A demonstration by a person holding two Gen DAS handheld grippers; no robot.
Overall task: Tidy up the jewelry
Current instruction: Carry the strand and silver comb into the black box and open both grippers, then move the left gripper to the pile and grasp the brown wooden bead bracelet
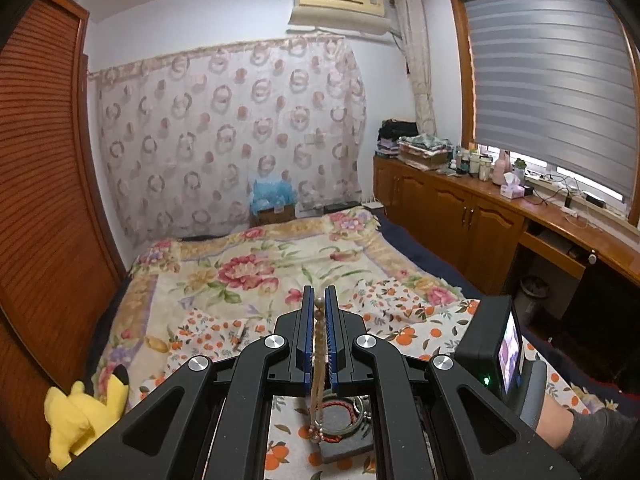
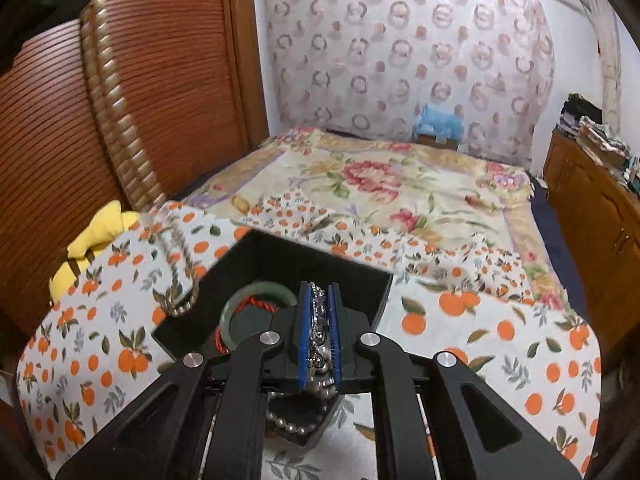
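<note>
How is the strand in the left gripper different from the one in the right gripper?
The beige bead strand in the left gripper is matte, slim and hangs straight down; the silver bead strand in the right gripper is shiny, chunkier and bunched, looping below. Both are clamped between blue pads.

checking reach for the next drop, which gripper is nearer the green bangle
Right. The right gripper hangs just beside the green bangle in the black box, shut on a silver chain. The left gripper is higher up, holding a bead necklace.
</note>
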